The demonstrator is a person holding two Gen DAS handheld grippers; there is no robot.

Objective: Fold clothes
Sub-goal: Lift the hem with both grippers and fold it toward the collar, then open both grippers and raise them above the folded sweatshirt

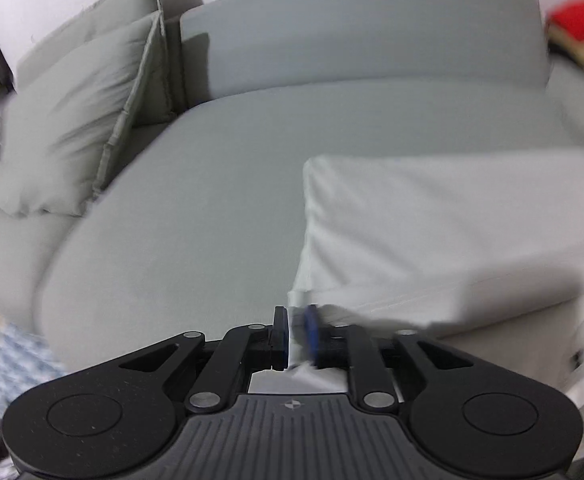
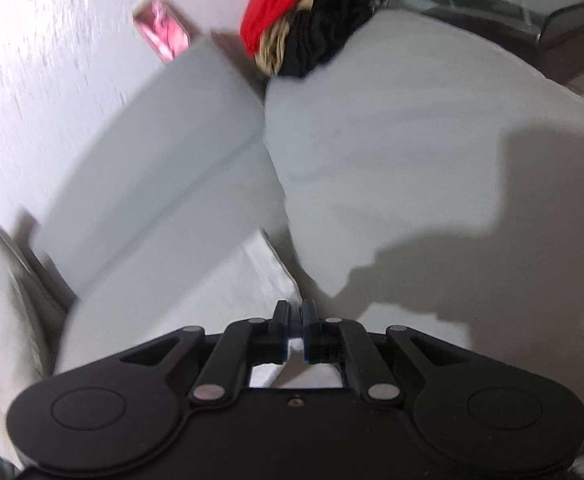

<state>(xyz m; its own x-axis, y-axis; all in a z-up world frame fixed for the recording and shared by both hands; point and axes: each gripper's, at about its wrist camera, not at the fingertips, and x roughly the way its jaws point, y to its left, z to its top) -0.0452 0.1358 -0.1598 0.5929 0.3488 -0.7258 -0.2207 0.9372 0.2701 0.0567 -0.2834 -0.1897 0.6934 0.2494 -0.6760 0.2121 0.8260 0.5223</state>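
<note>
White cloth (image 1: 432, 232) part folded on sofa (image 1: 195, 216) front edge. Left gripper (image 1: 295, 334) and right gripper (image 2: 295, 330) both pinch its edge. Heap of clothes (image 2: 308, 28) waits at sofa back corner.

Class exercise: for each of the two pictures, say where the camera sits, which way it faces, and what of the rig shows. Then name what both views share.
Left wrist: behind the left tongs, facing the sofa backrest and cushions; tongs shut on the white garment.
Right wrist: behind the right tongs, facing the sofa's far end and clothes pile; also shut on white fabric.
Shared: sofa, garment, clothes pile.
</note>
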